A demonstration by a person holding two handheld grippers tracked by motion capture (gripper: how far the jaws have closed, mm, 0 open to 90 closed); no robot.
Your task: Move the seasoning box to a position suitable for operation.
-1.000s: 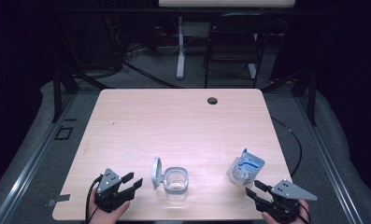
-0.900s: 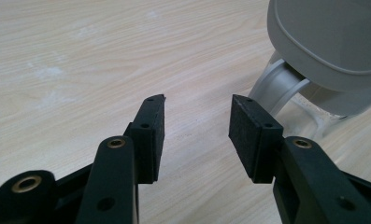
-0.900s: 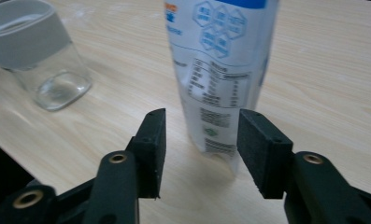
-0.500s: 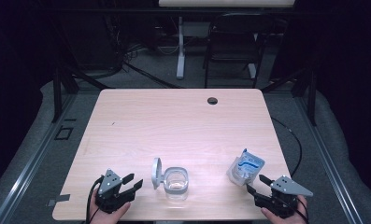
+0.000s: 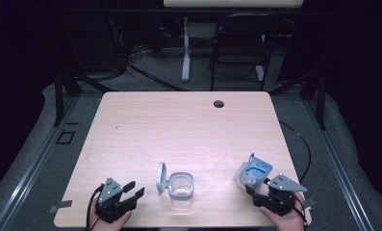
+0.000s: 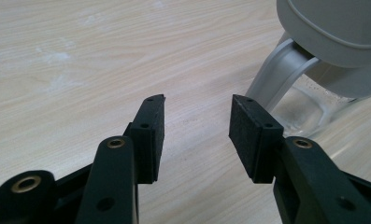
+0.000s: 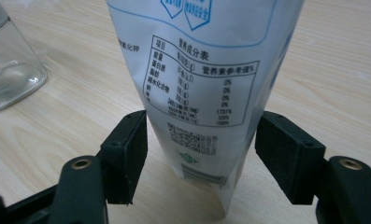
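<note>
A pale wooden table (image 5: 179,130) carries a clear square glass jar (image 5: 182,187) with its grey hinged lid (image 5: 160,177) swung up, near the front edge. Right of it stands a white and blue printed pouch (image 7: 206,84), between the parted jaws of the right gripper (image 7: 201,156). The left gripper (image 6: 196,128) rests released beside the jar.
</note>
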